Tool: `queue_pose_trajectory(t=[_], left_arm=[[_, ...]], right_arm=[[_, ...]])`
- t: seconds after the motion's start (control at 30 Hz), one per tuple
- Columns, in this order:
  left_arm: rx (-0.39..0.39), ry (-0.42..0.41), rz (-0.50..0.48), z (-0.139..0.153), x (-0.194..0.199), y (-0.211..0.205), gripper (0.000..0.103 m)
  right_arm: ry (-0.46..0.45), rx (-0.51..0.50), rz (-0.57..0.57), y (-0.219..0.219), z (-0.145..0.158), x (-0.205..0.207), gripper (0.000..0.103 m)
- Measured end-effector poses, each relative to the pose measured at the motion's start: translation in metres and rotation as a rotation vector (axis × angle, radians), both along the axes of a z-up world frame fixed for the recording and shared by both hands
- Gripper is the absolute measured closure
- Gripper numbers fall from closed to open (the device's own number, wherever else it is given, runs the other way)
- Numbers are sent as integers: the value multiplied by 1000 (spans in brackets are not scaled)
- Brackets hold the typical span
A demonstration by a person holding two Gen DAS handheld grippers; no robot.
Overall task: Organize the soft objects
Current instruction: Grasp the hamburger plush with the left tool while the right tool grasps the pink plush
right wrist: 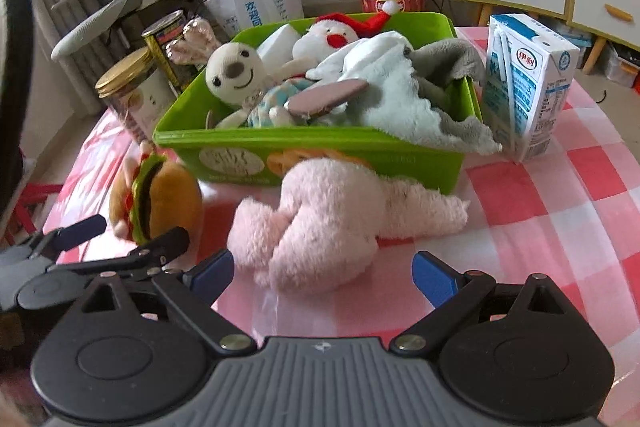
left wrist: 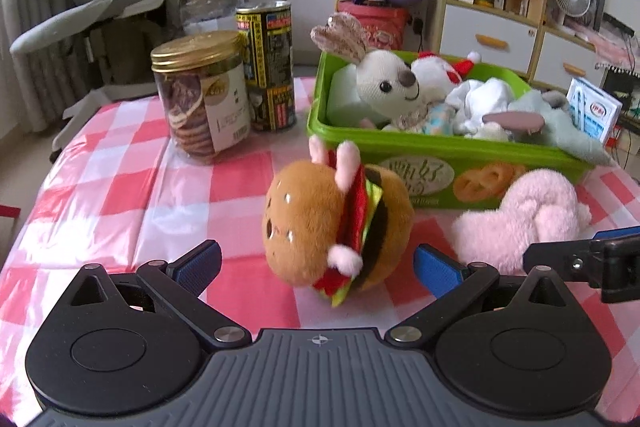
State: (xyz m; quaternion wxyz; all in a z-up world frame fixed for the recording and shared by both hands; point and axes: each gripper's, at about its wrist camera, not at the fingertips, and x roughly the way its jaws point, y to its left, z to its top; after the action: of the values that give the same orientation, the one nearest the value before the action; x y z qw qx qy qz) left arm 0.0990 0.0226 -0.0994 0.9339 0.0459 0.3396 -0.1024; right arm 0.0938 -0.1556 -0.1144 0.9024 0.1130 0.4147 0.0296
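Left gripper (left wrist: 316, 267): jaws spread around burger toy (left wrist: 336, 223).
Right gripper (right wrist: 322, 273): jaws spread around pink plush (right wrist: 332, 219).
Risk: a shallow pinch may slip off fur; full green bin (right wrist: 320, 147) may spill.

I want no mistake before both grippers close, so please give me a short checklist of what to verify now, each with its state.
1. Left gripper open, fingers on either side of the burger plush: ok.
2. Right gripper open, pink plush ahead between its fingers: ok.
3. Both plush toys lie on the tablecloth, outside the green bin: ok.
4. Free room in the bin: cannot tell, it looks heaped.
5. Milk carton stands beside the bin, apart from the grippers: ok.
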Motion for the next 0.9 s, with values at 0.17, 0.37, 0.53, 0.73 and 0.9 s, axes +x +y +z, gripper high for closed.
queue_pose_trajectory(t=[0.17, 0.37, 0.53, 0.73, 0.9], left_arm=[[1, -14, -27, 0, 4, -6, 8], [36, -31, -40, -1, 3, -12, 15], [46, -38, -53, -1, 1, -14, 22], [60, -51, -59, 0, 0, -15, 26], [69, -53, -65, 0, 0, -15, 28]], right_arm=[[7, 31, -31, -4, -4, 8, 28], [-12, 58, -53, -10, -4, 9, 28], [-20, 59, -62, -13, -3, 8, 28], [-26, 46, -51, -11, -2, 7, 34], [-25, 41, -53, -11, -2, 8, 40]])
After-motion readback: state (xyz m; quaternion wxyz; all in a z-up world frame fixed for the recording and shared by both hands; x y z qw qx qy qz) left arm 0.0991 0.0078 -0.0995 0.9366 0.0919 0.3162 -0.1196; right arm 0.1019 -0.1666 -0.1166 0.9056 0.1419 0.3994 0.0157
